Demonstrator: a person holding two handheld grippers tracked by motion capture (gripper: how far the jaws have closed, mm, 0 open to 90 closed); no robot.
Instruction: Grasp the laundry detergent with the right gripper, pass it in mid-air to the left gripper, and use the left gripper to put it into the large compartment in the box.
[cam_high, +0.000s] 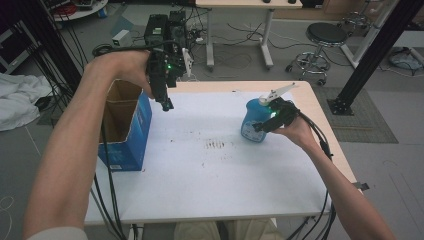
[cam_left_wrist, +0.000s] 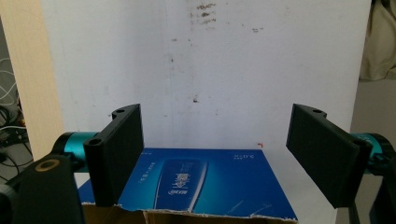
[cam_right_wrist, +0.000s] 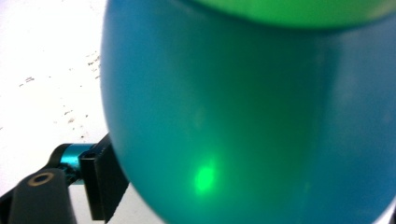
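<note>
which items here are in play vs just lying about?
In play:
- blue bottle, at the right gripper
- blue cardboard box, open, under the left gripper

Lying about:
- stool
- white cloth on the floor

Gaping tongs (cam_left_wrist: 217, 156) above blue box (cam_left_wrist: 201, 184) beside white table (cam_left_wrist: 233, 70)

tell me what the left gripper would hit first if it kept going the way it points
Probably the blue cardboard box: its flap lies just past the open left gripper, low between the jaws. Aimed a little higher, it would meet the white table top; depth is unclear.
</note>
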